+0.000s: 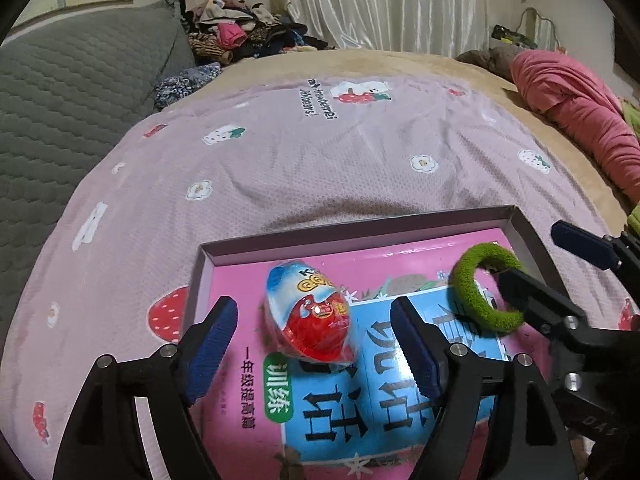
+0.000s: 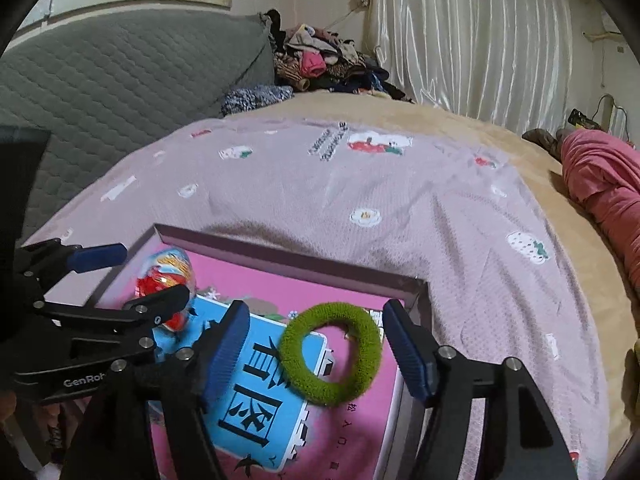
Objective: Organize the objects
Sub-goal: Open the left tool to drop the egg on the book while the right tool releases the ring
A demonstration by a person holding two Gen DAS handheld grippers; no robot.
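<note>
A shallow box lies on the pink bedspread, with a pink and blue book lying in it. A red, white and blue foil egg toy rests on the book at the left. A green fuzzy hair tie rests on the book at the right. My left gripper is open, its fingers on either side of the egg, not touching it. My right gripper is open, its fingers on either side of the hair tie.
The strawberry-print bedspread covers a tan blanket. A grey quilted headboard is at the left, a clothes pile at the back, white curtains behind, and pink cloth at the right.
</note>
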